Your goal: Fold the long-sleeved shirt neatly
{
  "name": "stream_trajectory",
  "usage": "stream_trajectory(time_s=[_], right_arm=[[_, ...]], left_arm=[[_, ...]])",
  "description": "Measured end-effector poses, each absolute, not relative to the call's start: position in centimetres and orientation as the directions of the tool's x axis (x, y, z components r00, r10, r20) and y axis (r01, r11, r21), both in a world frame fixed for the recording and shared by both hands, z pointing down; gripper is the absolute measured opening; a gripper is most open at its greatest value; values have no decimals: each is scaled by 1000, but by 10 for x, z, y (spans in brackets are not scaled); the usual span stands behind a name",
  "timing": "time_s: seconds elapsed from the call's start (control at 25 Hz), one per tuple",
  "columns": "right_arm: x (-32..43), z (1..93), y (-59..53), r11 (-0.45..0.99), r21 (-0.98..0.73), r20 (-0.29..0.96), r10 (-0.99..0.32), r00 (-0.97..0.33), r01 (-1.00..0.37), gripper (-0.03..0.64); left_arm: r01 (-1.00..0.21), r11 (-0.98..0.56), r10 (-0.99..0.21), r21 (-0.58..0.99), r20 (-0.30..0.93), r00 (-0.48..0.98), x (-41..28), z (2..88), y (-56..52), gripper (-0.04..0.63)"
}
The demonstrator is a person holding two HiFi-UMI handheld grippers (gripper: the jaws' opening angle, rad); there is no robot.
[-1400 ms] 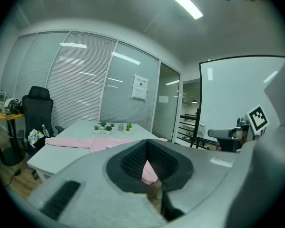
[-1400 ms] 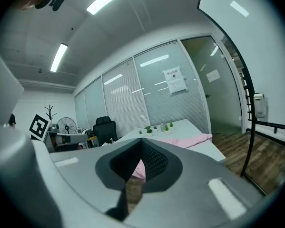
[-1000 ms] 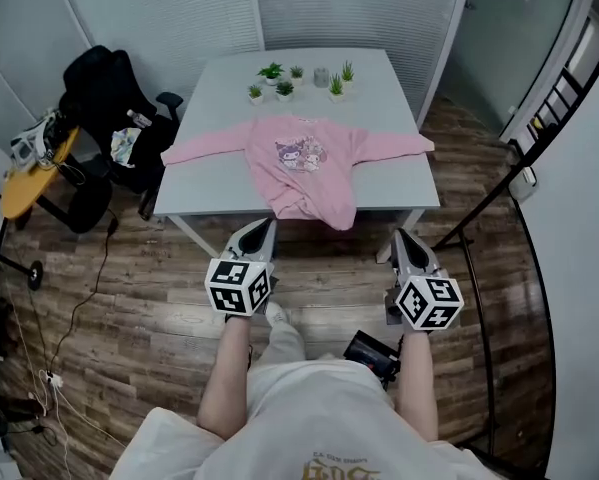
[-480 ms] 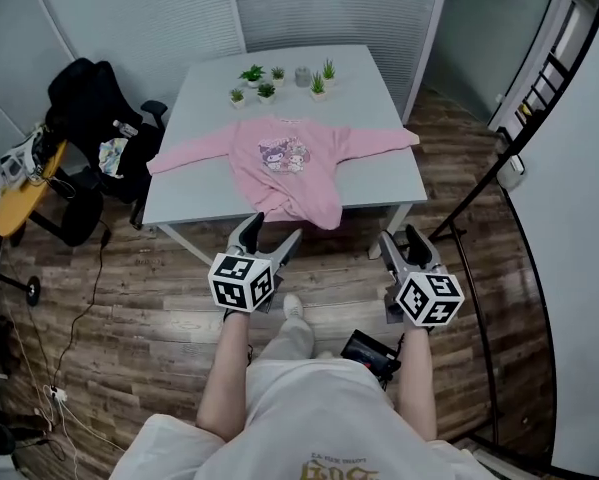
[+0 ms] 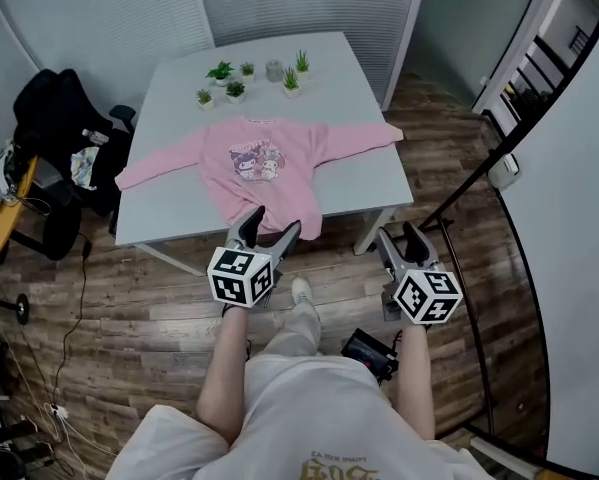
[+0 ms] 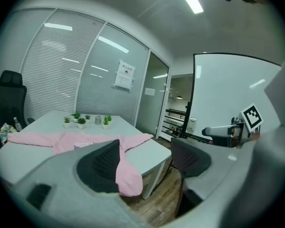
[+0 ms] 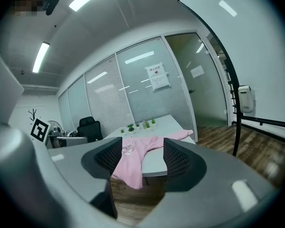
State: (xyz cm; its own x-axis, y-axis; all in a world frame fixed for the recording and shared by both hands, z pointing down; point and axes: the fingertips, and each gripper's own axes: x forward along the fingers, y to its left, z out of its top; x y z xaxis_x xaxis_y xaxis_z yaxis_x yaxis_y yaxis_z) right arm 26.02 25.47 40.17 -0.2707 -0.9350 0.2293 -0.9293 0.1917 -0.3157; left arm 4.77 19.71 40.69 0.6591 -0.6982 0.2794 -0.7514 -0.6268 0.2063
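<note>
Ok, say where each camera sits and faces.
Head view: on the person's head, facing steeply down at the table and shirt; shows forearms, left hand-held gripper, right hand-held gripper.
Left gripper view: on that hand-held gripper, facing the shirt past its just-opened, empty jaws.
Right gripper view: likewise, jaws just opened, empty.
All three share the shirt.

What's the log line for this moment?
left gripper: just opened, empty | right gripper: just opened, empty | shirt: spread on table, hem overhanging

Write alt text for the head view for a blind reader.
A pink long-sleeved shirt lies spread on a grey table, hem hanging over the near edge. In front, a person holds the left gripper and right gripper, jaws just opened and empty. Small potted plants stand behind it.
</note>
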Motion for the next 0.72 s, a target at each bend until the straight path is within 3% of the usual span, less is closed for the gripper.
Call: stream_trajectory(time_s=[0.72], right_arm=[[333,462,41,32,-343,386,-906,-172,-939,272]], left_arm=[[-678,-670,-537,302,433,724,136,492,-39,308]])
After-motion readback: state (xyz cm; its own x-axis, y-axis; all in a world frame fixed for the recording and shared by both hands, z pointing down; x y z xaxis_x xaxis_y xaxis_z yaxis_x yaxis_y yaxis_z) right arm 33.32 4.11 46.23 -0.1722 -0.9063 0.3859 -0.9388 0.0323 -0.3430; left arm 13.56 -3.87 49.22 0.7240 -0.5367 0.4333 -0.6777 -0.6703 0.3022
